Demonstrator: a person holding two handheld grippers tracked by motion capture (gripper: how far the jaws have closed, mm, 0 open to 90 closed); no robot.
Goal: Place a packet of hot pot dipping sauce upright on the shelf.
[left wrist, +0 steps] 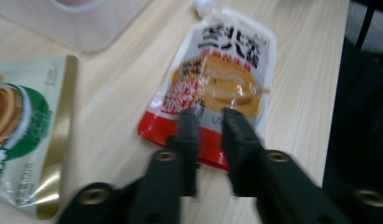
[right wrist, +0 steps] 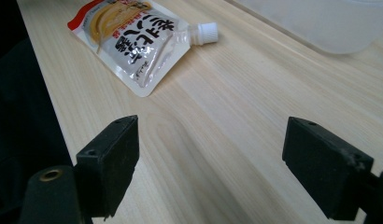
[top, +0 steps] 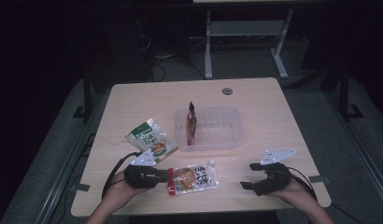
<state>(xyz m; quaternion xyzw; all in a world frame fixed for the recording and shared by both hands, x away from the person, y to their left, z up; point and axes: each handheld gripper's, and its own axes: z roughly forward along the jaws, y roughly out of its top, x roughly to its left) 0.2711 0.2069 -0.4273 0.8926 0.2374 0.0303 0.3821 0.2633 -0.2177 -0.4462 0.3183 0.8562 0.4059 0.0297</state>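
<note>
pale wood worktop (top: 269,116). at the near edge the left gripper (top: 162,176) is seen narrowed on the red end of the spouted pouch (top: 193,177), which lies flat. the right gripper (top: 248,176) is held wide apart over bare wood, well to the pouch's right. farther back, a green sachet (top: 151,138) lies flat; beyond, a clear tray (top: 227,126) with a red packet (top: 191,122) propped upright inside.
</note>
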